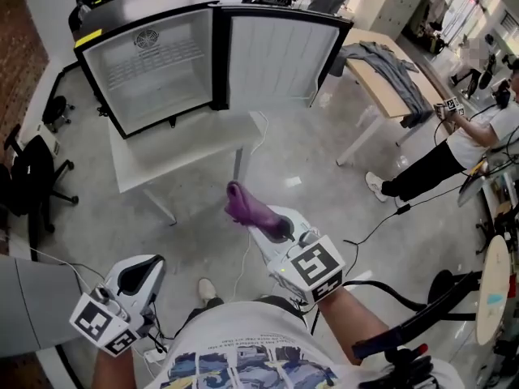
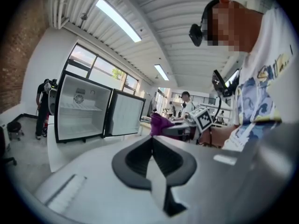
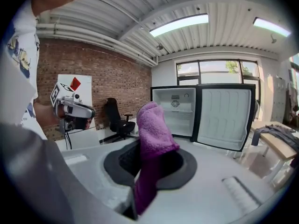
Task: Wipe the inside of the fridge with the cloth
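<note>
The cloth, a purple fleece piece, is clamped in the right gripper, which we hold above the floor in front of the body. The fridge stands on a white counter well apart from the cloth, with its door swung fully open to the right.

We judge the step in hand to be the approach: the cloth is gripped and no interior surface is touched yet. The next move calls for carrying the right gripper forward and up to the open compartment, then pressing the free end of the cloth against an inner wall or the floor of the cabinet.

The right gripper view confirms the grip: the jaws close on the cloth at mid-length, one end standing up above the right gripper and the other trailing below. The head view does not resolve this.

The left gripper view shows the left gripper with its jaws together and nothing between them; the head view shows only that the left gripper hangs low at our left side.

Only the head view shows the open floor to be crossed. The cabinet appears to hold one wire shelf, though detail is poor at this range.
</note>
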`<state>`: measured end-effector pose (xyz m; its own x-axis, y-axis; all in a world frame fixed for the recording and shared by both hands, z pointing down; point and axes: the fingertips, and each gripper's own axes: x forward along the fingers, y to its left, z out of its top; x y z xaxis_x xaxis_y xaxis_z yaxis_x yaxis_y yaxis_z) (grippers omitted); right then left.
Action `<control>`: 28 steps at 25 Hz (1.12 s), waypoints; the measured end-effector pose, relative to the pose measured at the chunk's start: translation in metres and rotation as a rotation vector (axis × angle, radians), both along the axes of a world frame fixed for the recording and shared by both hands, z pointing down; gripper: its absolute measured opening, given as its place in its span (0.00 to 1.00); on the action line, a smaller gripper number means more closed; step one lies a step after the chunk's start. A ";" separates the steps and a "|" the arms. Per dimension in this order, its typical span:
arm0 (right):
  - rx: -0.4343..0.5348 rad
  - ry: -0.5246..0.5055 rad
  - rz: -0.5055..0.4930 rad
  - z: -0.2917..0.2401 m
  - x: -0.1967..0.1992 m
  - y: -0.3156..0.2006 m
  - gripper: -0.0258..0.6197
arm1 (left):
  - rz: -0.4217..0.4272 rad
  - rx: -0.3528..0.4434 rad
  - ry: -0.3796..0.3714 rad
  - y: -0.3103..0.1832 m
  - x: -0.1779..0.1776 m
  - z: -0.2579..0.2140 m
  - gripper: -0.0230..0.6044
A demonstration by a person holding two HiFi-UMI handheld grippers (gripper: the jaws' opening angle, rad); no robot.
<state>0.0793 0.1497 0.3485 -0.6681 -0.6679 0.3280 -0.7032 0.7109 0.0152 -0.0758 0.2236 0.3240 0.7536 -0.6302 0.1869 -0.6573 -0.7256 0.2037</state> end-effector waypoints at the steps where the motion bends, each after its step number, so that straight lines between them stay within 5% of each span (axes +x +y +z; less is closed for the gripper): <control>1: 0.015 0.007 -0.016 -0.005 0.006 0.006 0.12 | -0.007 -0.002 0.005 0.004 0.010 0.000 0.05; 12: 0.094 -0.025 -0.079 -0.024 0.095 0.066 0.12 | -0.004 -0.006 0.049 0.057 0.133 -0.008 0.05; 28: 0.106 -0.063 -0.058 -0.022 0.163 0.124 0.12 | 0.070 -0.025 -0.010 0.107 0.211 -0.002 0.05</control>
